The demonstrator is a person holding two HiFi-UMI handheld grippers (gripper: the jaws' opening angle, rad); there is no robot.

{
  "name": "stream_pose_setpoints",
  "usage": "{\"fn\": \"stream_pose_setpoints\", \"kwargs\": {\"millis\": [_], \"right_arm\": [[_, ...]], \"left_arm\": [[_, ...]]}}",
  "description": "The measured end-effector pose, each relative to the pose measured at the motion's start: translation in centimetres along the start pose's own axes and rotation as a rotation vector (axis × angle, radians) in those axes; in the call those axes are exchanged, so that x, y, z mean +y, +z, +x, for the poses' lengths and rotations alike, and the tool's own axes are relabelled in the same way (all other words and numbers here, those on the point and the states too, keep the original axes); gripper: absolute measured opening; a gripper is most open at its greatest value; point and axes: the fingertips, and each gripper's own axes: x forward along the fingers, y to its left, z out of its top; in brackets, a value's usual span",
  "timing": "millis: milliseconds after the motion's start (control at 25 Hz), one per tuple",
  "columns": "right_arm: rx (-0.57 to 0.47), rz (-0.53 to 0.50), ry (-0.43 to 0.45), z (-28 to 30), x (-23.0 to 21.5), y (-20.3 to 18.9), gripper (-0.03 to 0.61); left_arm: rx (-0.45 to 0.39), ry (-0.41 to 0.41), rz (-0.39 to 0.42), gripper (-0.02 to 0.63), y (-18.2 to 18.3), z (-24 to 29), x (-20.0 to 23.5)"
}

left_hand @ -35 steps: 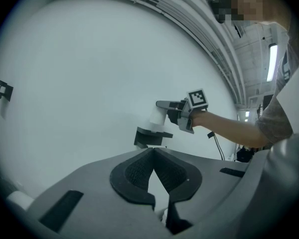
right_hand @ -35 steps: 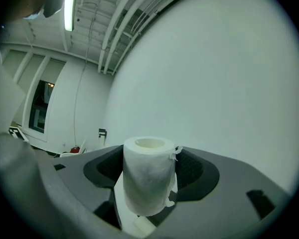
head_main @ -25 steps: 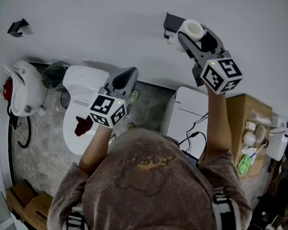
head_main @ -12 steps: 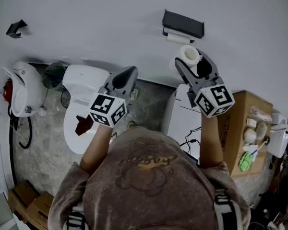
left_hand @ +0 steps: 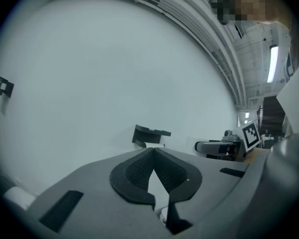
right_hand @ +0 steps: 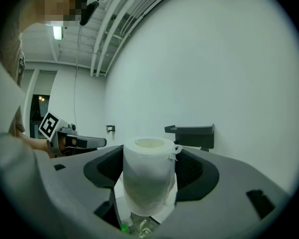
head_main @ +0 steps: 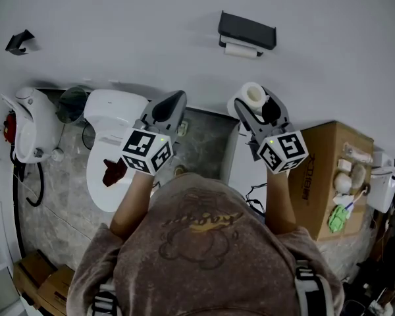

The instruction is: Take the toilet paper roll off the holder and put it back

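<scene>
Below the holder (head_main: 247, 30), right gripper (head_main: 252, 104) has seemingly lowered the roll (head_main: 253, 93).

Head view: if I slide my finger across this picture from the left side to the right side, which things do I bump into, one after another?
black wall hook → toilet → toilet paper roll → cardboard box

One roll (head_main: 252, 96), one holder (head_main: 247, 29), one toilet (head_main: 112, 110)
</scene>
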Motion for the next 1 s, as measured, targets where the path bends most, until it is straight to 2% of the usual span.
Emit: {"fn": "stream_pose_setpoints", "kwargs": {"millis": [600, 1000], "right_arm": [[0.011, -0.014, 0.013, -0.3, 0.2, 0.7, 0.298], [-0.015, 0.012, 0.019, 0.6, -2.1, 3.9, 0.298]], "left_arm": [[0.007, -0.012, 0.001, 0.020, -0.2, 0.1, -0.3], [0.006, -0.033, 0.009, 0.020, 0.1, 0.5, -0.7]]}}
